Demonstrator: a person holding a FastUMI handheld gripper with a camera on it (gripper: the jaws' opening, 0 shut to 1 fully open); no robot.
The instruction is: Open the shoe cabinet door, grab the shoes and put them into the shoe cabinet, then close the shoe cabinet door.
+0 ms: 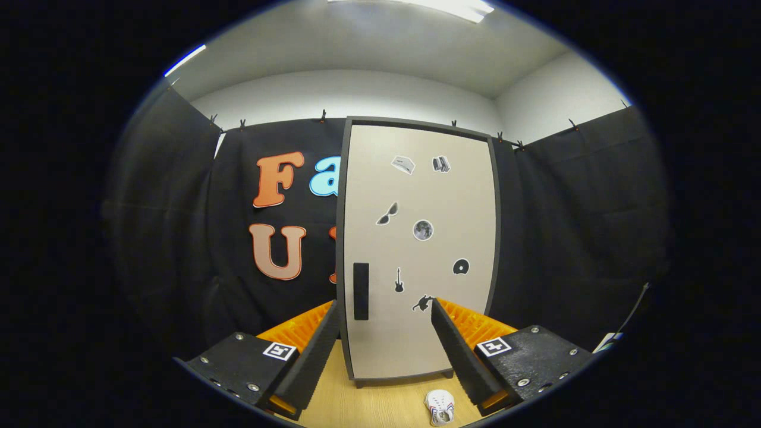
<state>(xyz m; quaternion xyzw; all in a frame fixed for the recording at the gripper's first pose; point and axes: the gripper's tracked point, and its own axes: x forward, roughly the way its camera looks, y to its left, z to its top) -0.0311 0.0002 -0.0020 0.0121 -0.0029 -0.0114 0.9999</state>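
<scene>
claw (pixel 385 339) wide open, empty | shoe cabinet (pixel 419 249) shut, dead ahead at 12 | we see handle (pixel 361 291) upright, at 11 near left finger | shoe (pixel 440 407) on worktop (pixel 368 404) at 5

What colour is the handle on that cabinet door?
Black, on the pale door's handle, seen in the gripper view.
</scene>
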